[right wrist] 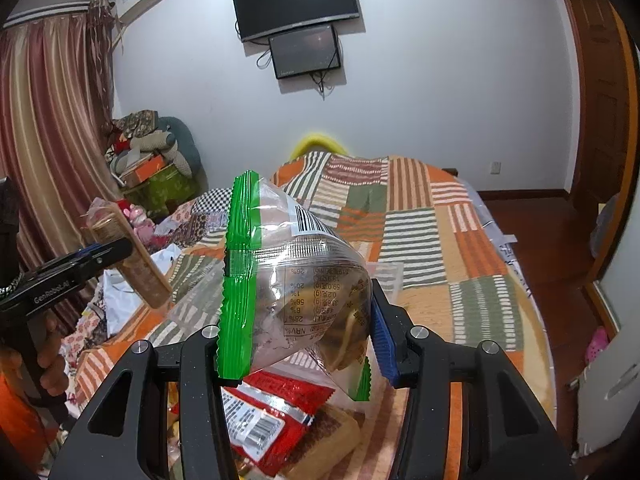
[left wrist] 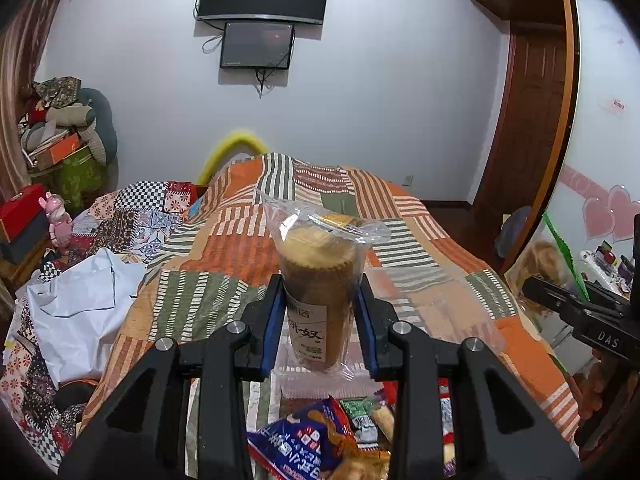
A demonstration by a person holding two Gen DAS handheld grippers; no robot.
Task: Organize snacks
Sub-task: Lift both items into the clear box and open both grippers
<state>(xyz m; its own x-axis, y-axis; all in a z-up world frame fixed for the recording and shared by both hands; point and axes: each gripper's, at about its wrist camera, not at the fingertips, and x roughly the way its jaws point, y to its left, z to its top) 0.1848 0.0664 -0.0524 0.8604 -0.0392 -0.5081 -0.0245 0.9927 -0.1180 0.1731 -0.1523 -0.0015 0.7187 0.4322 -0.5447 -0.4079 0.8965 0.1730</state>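
My left gripper is shut on a clear-wrapped stack of round biscuits, held upright above the bed; it also shows in the right wrist view. My right gripper is shut on a clear snack bag with green sealed edges, lifted above the bed; the bag also shows at the right of the left wrist view. Loose snack packets lie below: a blue one and a red one.
A striped patchwork quilt covers the bed. A clear flat packet lies on it. A white plastic bag sits on the left. Boxes and cushions are piled in the far left corner. A wooden wardrobe stands right.
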